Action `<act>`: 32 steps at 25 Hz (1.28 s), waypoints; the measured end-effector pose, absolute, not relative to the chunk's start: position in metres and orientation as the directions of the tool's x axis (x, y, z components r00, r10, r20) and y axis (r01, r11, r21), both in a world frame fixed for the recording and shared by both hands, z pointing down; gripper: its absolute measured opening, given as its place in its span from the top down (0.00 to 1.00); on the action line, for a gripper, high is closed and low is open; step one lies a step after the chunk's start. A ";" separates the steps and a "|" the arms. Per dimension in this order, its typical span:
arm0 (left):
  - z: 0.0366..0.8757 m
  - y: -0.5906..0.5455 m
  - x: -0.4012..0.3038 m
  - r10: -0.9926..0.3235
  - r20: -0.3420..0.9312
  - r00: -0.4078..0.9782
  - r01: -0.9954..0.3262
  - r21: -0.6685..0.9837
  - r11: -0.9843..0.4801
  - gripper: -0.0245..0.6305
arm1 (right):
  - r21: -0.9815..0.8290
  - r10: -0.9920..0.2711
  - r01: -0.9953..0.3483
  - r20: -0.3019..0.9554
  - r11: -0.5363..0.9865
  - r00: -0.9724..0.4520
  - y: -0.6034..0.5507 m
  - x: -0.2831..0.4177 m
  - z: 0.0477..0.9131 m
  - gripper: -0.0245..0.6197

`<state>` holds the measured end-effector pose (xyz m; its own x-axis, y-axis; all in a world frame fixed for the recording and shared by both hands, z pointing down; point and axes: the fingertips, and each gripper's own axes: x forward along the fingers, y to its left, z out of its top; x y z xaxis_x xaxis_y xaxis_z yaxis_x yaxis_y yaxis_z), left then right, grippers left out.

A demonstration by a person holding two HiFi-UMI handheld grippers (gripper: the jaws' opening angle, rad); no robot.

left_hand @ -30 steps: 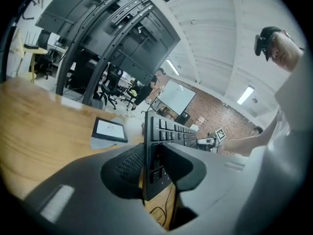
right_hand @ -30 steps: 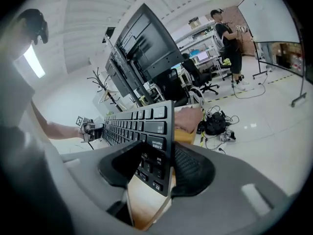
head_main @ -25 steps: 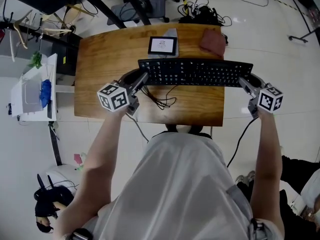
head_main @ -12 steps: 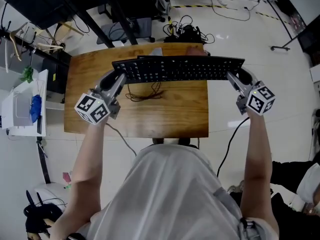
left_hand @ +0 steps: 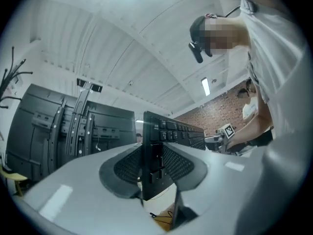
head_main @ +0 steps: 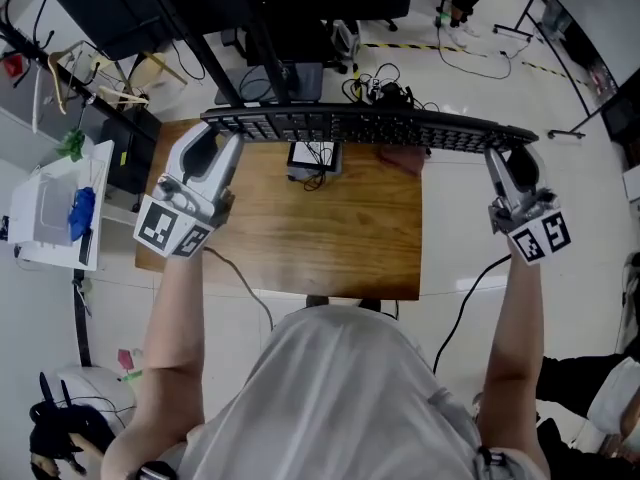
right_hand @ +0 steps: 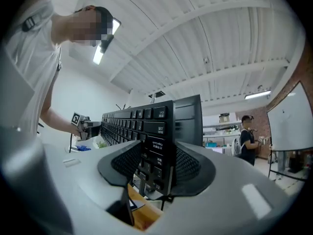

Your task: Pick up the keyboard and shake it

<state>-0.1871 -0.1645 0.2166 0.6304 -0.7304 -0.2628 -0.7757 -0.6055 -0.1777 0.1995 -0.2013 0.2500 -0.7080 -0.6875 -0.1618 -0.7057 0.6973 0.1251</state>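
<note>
The long black keyboard [head_main: 360, 126] hangs high above the wooden table [head_main: 300, 228], nearly edge-on in the head view. My left gripper [head_main: 214, 136] is shut on its left end and my right gripper [head_main: 502, 154] on its right end. In the left gripper view the keyboard's end [left_hand: 155, 146] stands upright between the dark ribbed pads [left_hand: 123, 168], at my left gripper [left_hand: 154, 166]. The right gripper view shows the same at my right gripper [right_hand: 156, 166]: the keyboard [right_hand: 146, 121] is clamped between the pads [right_hand: 191, 163], keys facing left. Its cable [head_main: 320, 158] dangles toward the table.
A small screen device [head_main: 311, 155] and a reddish cloth [head_main: 402, 158] lie at the table's far edge, under the keyboard. A white cart [head_main: 55, 203] stands left. Black racks and chairs are beyond the table. A person [right_hand: 246, 131] stands far off in the right gripper view.
Both grippers have risen together with the keyboard, from just over the table to well above it. The keyboard has rolled from keys-up to nearly edge-on.
</note>
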 end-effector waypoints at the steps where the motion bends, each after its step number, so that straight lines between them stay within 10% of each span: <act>1: 0.206 -0.158 -0.185 -0.725 -0.287 0.626 -0.779 -0.191 -0.597 0.78 | 0.144 -0.685 -0.709 -0.182 0.691 -0.705 -0.194 0.201 0.240 0.68; 17: 0.118 -0.104 -0.162 -0.651 -0.401 0.644 -0.765 -0.333 -0.552 0.78 | 0.230 -0.648 -0.720 -0.319 0.655 -0.691 -0.155 0.210 0.183 0.68; 32: 0.143 -0.108 -0.190 -0.737 -0.318 0.596 -0.784 -0.426 -0.450 0.77 | -0.112 -0.622 -0.620 -0.301 0.776 -0.723 -0.191 0.161 0.289 0.68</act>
<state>-0.1903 -0.1085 0.1426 0.5962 -0.7374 -0.3175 -0.7843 -0.4505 -0.4265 0.1608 -0.1911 0.2885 -0.7231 -0.6215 -0.3013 -0.6204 0.7762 -0.1122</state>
